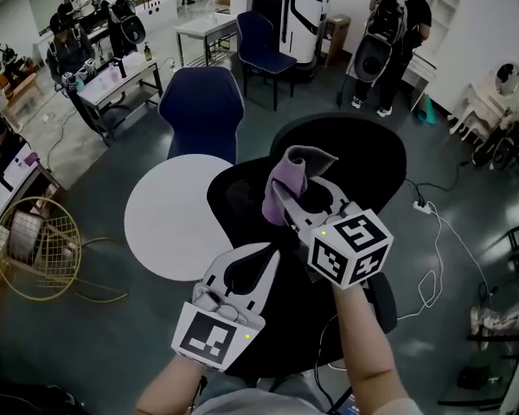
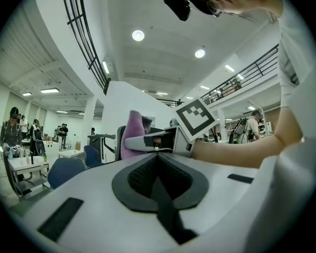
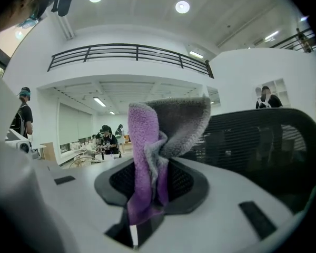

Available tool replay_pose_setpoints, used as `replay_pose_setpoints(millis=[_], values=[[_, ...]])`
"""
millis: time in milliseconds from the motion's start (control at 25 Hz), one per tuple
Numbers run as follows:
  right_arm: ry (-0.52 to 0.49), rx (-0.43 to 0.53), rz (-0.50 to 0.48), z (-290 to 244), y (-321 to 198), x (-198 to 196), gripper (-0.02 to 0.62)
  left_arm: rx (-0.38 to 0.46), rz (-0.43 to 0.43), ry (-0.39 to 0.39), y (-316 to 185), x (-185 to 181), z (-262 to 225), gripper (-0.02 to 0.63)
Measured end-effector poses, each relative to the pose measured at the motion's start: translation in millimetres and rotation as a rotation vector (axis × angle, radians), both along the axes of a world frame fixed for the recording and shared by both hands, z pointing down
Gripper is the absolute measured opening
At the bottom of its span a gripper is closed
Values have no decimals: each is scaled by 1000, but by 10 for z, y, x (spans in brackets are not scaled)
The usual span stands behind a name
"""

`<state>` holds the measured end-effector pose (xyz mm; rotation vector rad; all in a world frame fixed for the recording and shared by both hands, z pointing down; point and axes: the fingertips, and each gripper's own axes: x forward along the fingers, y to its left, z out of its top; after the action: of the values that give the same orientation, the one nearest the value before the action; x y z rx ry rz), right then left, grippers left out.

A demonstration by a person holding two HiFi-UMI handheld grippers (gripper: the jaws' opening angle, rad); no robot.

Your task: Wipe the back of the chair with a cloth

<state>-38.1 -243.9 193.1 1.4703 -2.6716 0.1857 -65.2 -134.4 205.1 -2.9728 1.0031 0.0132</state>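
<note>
Right gripper (image 1: pixel 287 204) jaws clamped on purple-grey terry cloth (image 1: pixel 287 173), loose end forward over the black mesh chair back (image 1: pixel 376 158), ready for wiping. Left gripper (image 1: pixel 258 262) jaws together, empty, parked on the near side.

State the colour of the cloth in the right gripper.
The cloth is purple and grey; right gripper view.

Bright ceiling downlights, dim desaturated head view — fisheye-warped, vignetted gripper views

Dark grey floor (image 1: pixel 95 167) under me, w/ a round white table (image 1: pixel 169 219) at 9 o'clock, gold wire basket (image 1: pixel 35 249) further out at 8, blue chair (image 1: pixel 201 102) at 11, desks (image 1: pixel 112 80) at 10, white cable (image 1: pixel 432 262) at 4, round ceiling lts (image 3: pixel 182 6) over a railed balcony (image 3: pixel 126 51).
</note>
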Motion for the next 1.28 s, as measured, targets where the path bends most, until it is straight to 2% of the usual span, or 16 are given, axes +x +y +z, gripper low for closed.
replay_pose_setpoints(millis=[200,440,600,880,1280], values=[[-58,-23,12,95,-19,63,124,-18,21,8,-69,11,71,12],[-21,-55,83,172,-96,210,124,-22,49,17,-62,77,74,12],[-39,-75,125,213,-170,438,124,-28,37,4,-62,194,122,12],[-43,-94,159,234,-266,931,124,-27,-33,7,-58,535,113,12],[35,-98,233,276,-268,1586,123,-46,-46,19,-23,985,173,12]])
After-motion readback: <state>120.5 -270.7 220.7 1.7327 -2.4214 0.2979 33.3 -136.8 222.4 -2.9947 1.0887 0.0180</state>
